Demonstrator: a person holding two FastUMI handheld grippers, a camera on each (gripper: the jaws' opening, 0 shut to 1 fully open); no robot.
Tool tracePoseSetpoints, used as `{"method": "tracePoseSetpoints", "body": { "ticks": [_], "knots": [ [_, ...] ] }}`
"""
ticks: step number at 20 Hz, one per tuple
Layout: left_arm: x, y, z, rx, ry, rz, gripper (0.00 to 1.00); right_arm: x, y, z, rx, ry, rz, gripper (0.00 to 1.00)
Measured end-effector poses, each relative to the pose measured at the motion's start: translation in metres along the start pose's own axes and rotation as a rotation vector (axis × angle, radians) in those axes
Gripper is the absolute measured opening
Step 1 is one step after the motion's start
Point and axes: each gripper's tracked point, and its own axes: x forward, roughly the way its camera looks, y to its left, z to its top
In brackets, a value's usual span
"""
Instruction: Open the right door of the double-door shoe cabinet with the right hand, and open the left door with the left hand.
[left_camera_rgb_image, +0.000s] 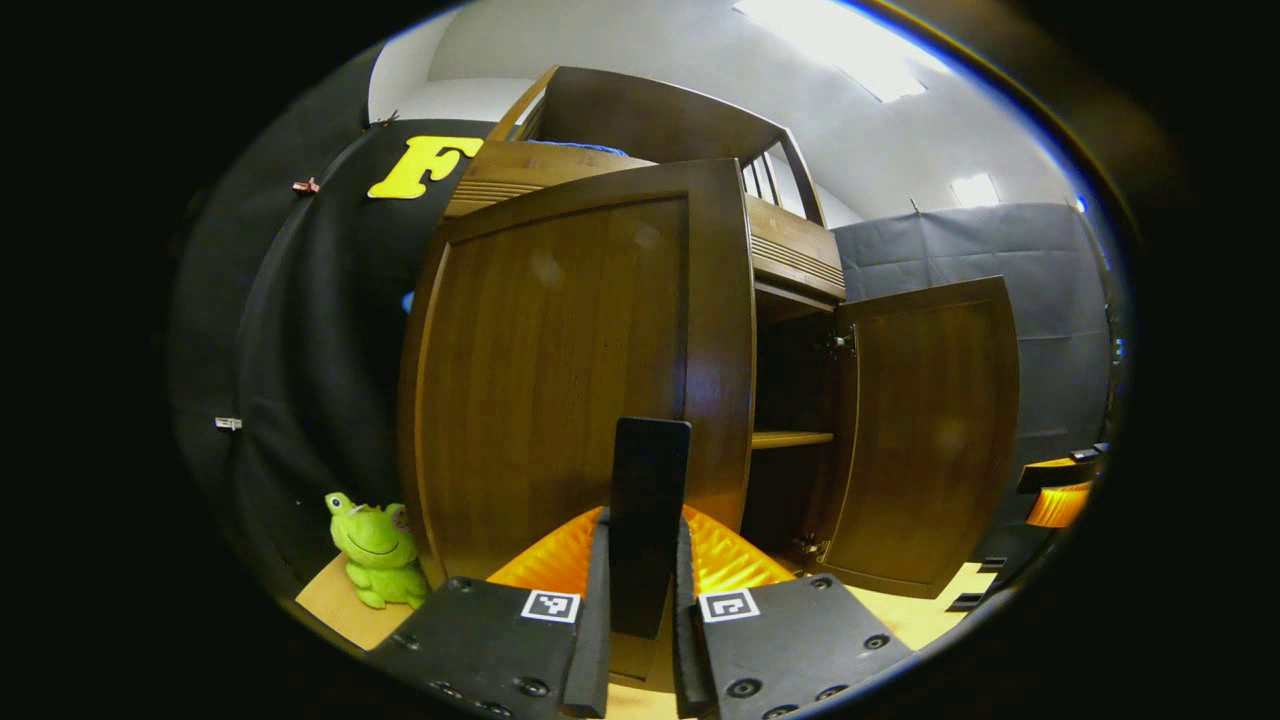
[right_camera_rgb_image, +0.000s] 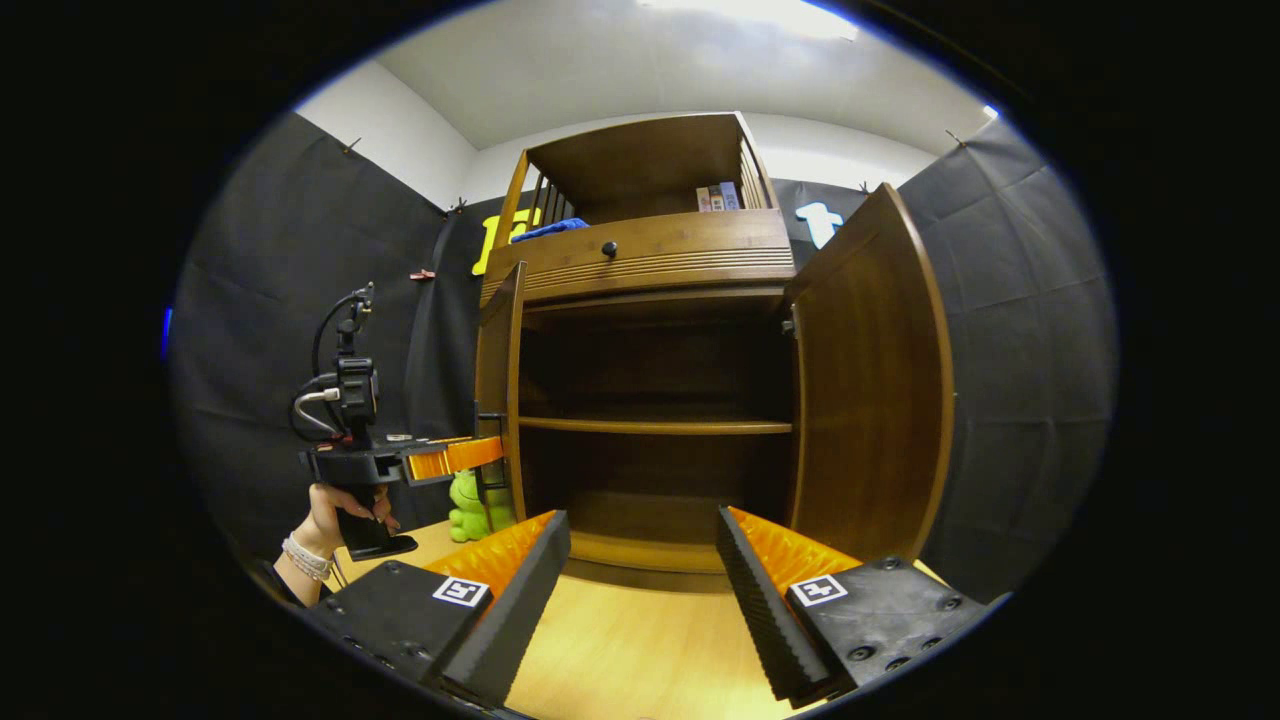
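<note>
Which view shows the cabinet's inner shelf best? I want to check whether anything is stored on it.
The right gripper view: it looks straight into the open cabinet, so the shelf spans the whole width, with nothing visible on it. In the left gripper view the left door covers most of the interior, leaving a short piece of shelf.

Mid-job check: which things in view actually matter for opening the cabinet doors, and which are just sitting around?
Part of the job:
- left door, swung open, its handle between the left claw's fingers
- right door, open
- right claw, open, holding nothing

Just lying about:
- green frog toy beside the cabinet
- blue cloth on the top shelf
- small boxes up there
</note>
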Motion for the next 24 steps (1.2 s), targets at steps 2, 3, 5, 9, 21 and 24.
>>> {"method": "tracePoseSetpoints", "body": {
  "ticks": [2, 3, 5, 9, 21, 24],
  "knots": [
    [-0.012, 0.006, 0.001, -0.002, 0.003, 0.009, 0.29, 0.004, 0.012, -0.003, 0.013, 0.004, 0.033, 0.93],
    [-0.018, 0.009, 0.001, -0.004, 0.003, 0.015, 0.29, 0.006, 0.018, -0.004, 0.015, 0.006, 0.047, 0.93],
    [-0.030, 0.019, 0.002, -0.005, 0.004, 0.031, 0.30, 0.008, 0.032, -0.006, 0.022, 0.006, 0.084, 0.93],
    [-0.049, 0.033, 0.004, -0.002, 0.011, 0.055, 0.29, 0.013, 0.057, -0.006, 0.025, -0.004, 0.141, 0.93],
    [-0.096, 0.098, 0.010, 0.023, 0.002, 0.201, 0.22, 0.039, 0.117, -0.026, 0.044, 0.031, 0.271, 0.94],
    [-0.100, 0.108, 0.010, 0.017, 0.006, 0.211, 0.19, 0.043, 0.128, -0.031, 0.039, 0.033, 0.294, 0.93]
  ]
}}
